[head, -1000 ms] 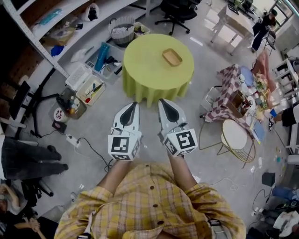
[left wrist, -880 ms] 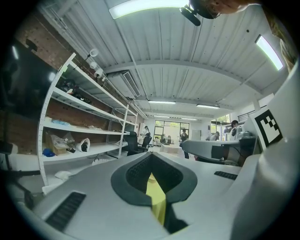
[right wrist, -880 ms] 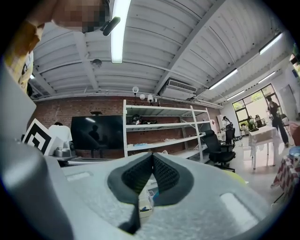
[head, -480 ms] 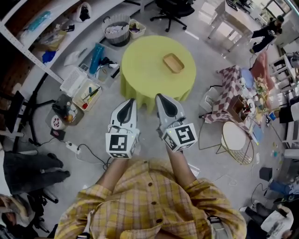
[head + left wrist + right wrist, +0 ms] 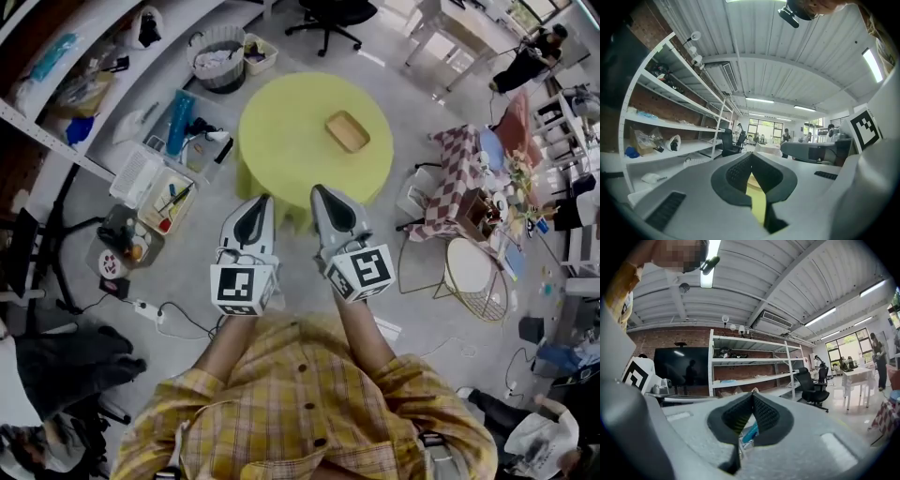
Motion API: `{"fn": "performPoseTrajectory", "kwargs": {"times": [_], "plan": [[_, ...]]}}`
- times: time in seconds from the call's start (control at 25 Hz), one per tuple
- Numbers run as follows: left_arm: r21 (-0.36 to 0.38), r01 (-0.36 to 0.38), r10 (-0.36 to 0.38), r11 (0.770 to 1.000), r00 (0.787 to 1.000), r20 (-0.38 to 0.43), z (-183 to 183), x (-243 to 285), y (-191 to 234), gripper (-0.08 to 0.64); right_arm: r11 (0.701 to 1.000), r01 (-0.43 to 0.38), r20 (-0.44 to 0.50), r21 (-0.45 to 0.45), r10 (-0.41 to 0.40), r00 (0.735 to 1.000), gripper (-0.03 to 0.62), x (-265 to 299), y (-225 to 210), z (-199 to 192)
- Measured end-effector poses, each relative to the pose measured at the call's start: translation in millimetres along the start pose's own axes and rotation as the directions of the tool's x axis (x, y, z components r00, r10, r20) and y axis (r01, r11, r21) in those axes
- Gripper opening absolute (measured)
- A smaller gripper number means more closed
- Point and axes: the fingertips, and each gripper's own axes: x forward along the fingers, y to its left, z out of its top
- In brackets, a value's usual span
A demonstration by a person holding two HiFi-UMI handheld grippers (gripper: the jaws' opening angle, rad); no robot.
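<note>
Holds the left gripper [image 5: 257, 202] and right gripper [image 5: 321, 193] side by side before the chest, both clenched on nothing, tips aimed toward the round yellow table [image 5: 281, 112]. Stands well apart from it, likely too far for any reach. Shows the shallow tray [image 5: 347, 131] lying untouched on the tabletop, right of centre.

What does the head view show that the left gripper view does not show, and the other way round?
Only the head view shows the wooden tray, the floor bins and the person's checked shirt. Only the left gripper view shows the ceiling with its strip lights. Both show the round yellow table, the white shelving, and the left gripper and right gripper, side by side near the table.
</note>
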Motion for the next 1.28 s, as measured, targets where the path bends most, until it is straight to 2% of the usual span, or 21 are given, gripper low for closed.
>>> {"fn": "performPoseTrajectory", "kwargs": {"times": [0.24,0.48,0.84,1.28], "plan": [[-0.03,0.002,-0.002,1.0,1.0,-0.012,-7,17,22,0.005,0.999,0.051,0.017,-0.018,-0.05,0.999,-0.003,14,-5,0],[-0.034,0.015,-0.016,0.999,0.999,-0.038,-20,21,23,0.005,0.996,0.085,0.01,-0.015,-0.085,0.996,-0.003,17,-13,-8],[-0.029,0.007,-0.008,1.0,0.999,-0.04,-20,32,18,0.005,0.997,0.079,-0.022,-0.021,-0.08,0.997,-0.003,22,-22,-14],[-0.01,-0.02,0.019,1.0,0.998,-0.063,-32,70,18,0.005,0.998,0.063,-0.081,-0.006,-0.064,0.995,-0.003,44,-62,-39]]}}
